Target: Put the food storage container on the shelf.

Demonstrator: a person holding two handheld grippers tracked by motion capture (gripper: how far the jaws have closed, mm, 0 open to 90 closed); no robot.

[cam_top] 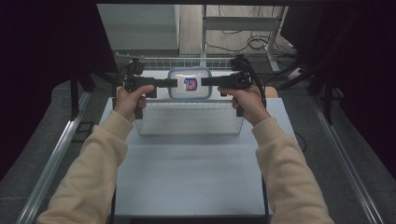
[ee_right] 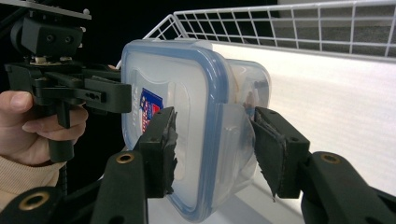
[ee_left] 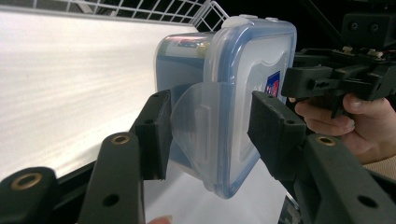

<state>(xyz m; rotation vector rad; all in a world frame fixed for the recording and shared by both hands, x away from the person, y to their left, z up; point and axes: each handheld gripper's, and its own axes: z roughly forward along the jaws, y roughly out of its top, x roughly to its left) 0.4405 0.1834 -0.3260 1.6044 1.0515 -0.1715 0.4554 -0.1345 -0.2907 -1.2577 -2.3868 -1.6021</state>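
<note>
Holding box [cam_top: 189, 84] level between left hand-held gripper [cam_top: 175, 83] and right hand-held gripper [cam_top: 204, 81], both clamping lid flaps (basket [cam_top: 187, 122] below); advising equal squeeze, matched height.

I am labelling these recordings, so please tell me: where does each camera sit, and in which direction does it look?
High view: above the person's side, looking forward and down at the white table; both sleeved forearms show.
Left gripper view: rides the left gripper, looking along its jaws at the clear plastic box with blue-rimmed lid; the other hand shows.
Right gripper view: rides the right gripper, facing the opposite way.
All three share the box and the white wire basket.
</note>
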